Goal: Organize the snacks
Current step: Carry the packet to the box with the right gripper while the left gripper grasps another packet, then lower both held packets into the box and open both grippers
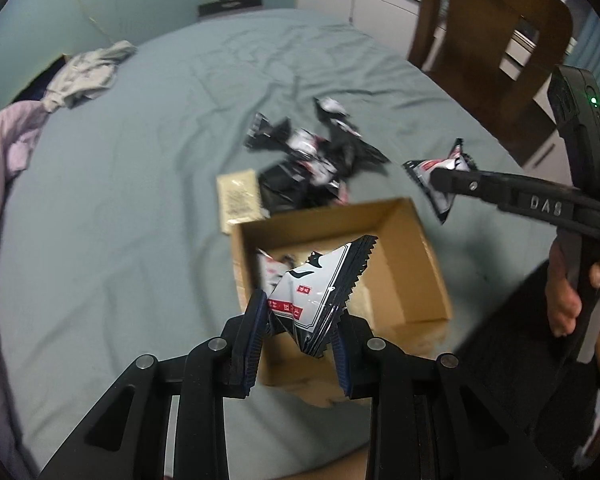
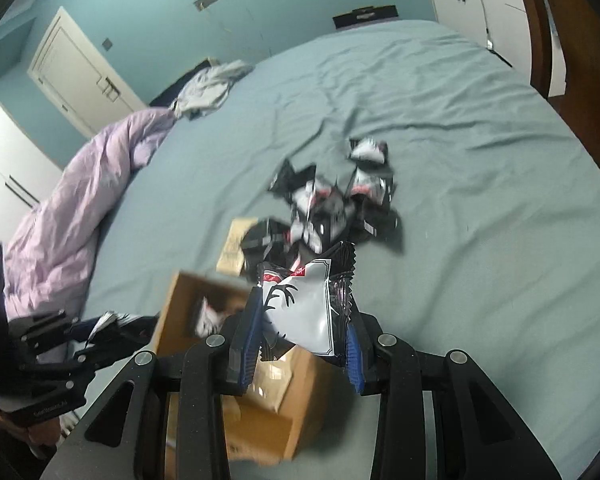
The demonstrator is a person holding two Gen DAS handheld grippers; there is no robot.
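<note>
An open cardboard box (image 1: 416, 236) sits on the bed, with one snack packet (image 1: 270, 270) inside. My left gripper (image 1: 300, 336) is shut on a black-and-white snack packet (image 1: 320, 292) and holds it above the box. A pile of similar packets (image 1: 312, 160) lies on the sheet beyond the box. My right gripper (image 2: 306, 344) is shut on another black-and-white packet (image 2: 312, 312), above the box's right side (image 2: 268, 420). In the left wrist view the right gripper (image 1: 444, 180) comes in from the right with its packet (image 1: 440, 176). The left gripper shows in the right wrist view (image 2: 100, 332).
A flat tan packet (image 1: 238, 196) lies left of the pile. The bed has a blue-grey sheet (image 1: 120, 220), a lilac duvet (image 2: 68, 208) bunched at the left and grey clothing (image 1: 88, 76) at the far left. A wooden chair (image 1: 496, 40) stands at the right.
</note>
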